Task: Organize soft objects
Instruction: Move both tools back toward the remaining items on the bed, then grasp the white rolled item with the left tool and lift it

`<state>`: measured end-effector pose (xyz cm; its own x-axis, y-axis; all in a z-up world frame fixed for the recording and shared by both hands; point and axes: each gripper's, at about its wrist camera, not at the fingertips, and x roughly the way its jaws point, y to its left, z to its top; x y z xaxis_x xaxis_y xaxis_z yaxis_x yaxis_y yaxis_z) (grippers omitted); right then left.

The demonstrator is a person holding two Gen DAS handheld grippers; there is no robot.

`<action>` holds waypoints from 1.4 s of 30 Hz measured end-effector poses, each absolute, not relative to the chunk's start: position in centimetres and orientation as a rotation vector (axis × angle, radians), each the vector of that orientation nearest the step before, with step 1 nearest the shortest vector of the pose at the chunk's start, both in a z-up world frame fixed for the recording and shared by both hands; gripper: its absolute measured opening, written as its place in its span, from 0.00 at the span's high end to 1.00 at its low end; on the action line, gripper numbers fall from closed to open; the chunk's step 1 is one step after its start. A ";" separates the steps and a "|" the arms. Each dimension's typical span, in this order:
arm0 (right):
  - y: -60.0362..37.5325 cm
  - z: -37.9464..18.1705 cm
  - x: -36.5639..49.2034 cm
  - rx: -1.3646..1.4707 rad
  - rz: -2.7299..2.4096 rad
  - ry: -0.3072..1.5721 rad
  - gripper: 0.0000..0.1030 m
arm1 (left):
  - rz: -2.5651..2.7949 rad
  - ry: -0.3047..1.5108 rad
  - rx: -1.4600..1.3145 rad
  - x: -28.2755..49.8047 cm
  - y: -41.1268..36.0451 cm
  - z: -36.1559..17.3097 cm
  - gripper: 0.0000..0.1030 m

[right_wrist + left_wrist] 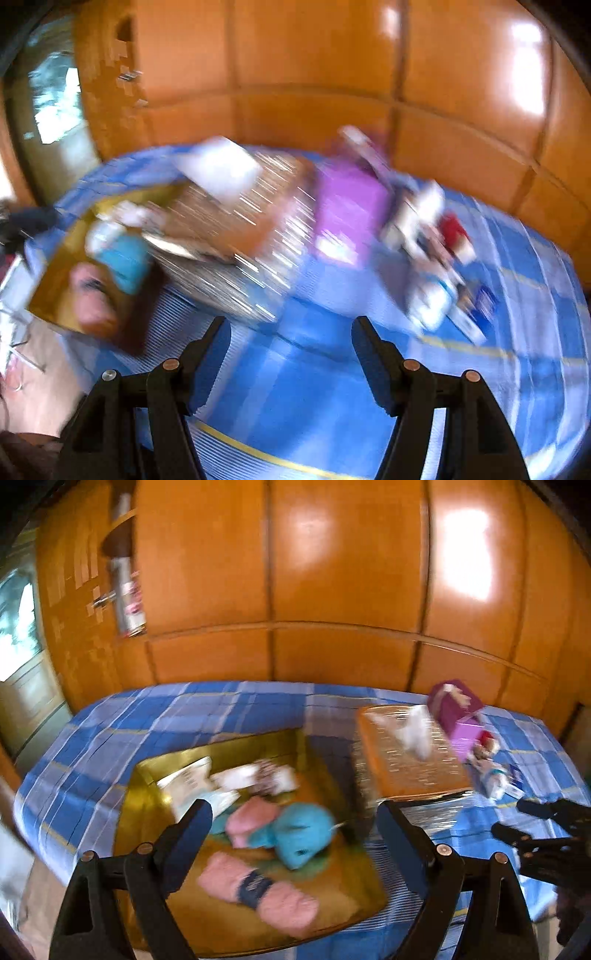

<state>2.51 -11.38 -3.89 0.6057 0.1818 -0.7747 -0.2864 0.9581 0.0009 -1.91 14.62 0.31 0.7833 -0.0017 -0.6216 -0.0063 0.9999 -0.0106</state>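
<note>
A gold open box [147, 812] lies on the blue checked bed. It holds a turquoise plush toy [303, 834], a pink rolled cloth with a dark band [258, 890], another pink soft item [249, 821] and white packets [236, 777]. My left gripper [295, 819] is open and empty, hovering just above the box. My right gripper [291, 332] is open and empty over bare bedspread; it also shows at the right edge of the left wrist view [517, 819]. The right wrist view is blurred; the box [74, 236] and the turquoise toy [123, 258] show at its left.
A shiny box lid [410, 753] with a white item on it lies right of the box. A purple box [458, 709], a small doll [485, 747] and small packets sit at the back right. Orange wooden wardrobe doors [332, 572] stand behind the bed [295, 398].
</note>
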 end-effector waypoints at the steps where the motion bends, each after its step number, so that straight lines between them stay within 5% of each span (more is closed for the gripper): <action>1: -12.8 -4.7 2.5 -0.128 0.228 0.911 0.33 | -0.018 0.667 -0.001 -1.8 14.0 0.6 0.12; 7: -20.3 -8.4 0.8 -0.044 0.053 1.020 0.33 | -0.192 0.654 0.078 -0.2 7.9 2.5 0.12; 21: -24.5 -11.1 0.5 0.077 -0.006 1.050 0.33 | -0.512 0.738 0.161 11.5 -10.0 8.3 0.30; 26: -24.9 -11.3 0.3 0.105 0.001 1.033 0.33 | -0.488 0.886 0.134 18.6 -15.8 6.3 0.44; 42: -26.3 -11.4 0.4 0.196 0.058 0.996 0.32 | -0.247 1.112 0.263 31.8 -23.3 -5.5 0.53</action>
<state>0.45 -26.30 -11.40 0.5437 0.1380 -0.8278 0.0409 0.9809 0.1904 31.79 -23.35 -5.47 0.4224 -0.0637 -0.9042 0.3246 0.9420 0.0852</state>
